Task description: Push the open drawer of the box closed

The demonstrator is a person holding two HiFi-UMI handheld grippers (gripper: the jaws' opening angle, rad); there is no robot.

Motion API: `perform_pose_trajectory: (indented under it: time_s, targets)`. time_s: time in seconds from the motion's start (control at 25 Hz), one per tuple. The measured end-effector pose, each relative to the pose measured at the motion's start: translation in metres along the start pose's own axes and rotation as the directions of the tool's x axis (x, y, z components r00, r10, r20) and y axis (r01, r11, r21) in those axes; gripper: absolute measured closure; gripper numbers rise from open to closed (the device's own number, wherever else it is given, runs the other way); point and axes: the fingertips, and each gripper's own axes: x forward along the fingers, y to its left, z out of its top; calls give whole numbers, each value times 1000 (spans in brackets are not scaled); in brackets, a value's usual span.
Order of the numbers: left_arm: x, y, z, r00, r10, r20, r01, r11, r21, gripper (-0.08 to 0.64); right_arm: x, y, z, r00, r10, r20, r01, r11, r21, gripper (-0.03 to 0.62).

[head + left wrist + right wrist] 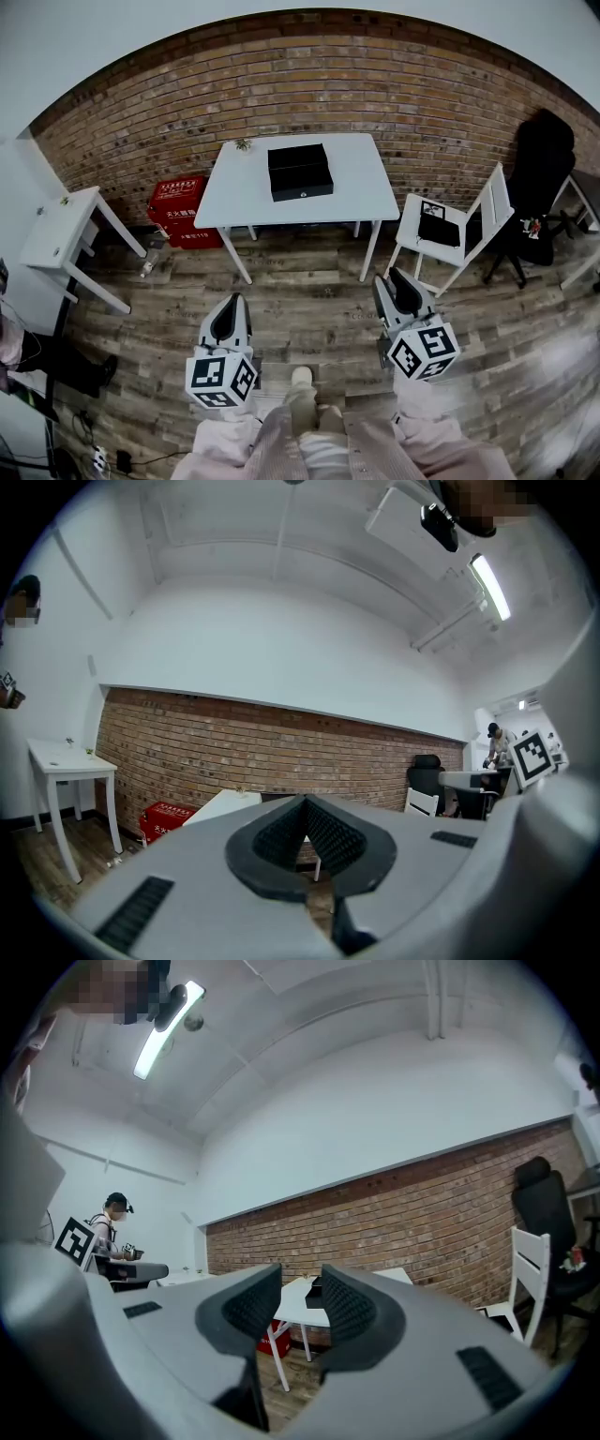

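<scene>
A black box [300, 171] lies on the white table [356, 187] against the brick wall; from here I cannot tell how far its drawer stands out. Both grippers hang over the wooden floor, well short of the table. The left gripper [232, 302] is shut, its dark pads meeting at the tips [305, 803] with nothing held. To the right, the right gripper [395, 278] stands open; a clear gap [300, 1283] separates its pads, and through it the box [314, 1290] and table show far off.
Red boxes [178, 202] sit under the table's left end. A small white side table [61, 230] stands at the left. A white chair [450, 230] with a black item and a black office chair [544, 178] are at the right. A person [111, 1227] stands far left.
</scene>
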Motion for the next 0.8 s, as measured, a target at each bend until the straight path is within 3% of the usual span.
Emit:
perform_pose_trajectory:
  time_s: [0.48, 0.8]
  targets:
    - [50, 22, -11, 999, 15, -28, -16, 1000, -25, 565, 52, -23, -18, 1000, -3, -30, 4, 1000, 16, 390]
    - [106, 52, -14, 998, 17, -53, -19, 999, -39, 565, 110, -43, -32, 997, -36, -68, 39, 998, 39, 390]
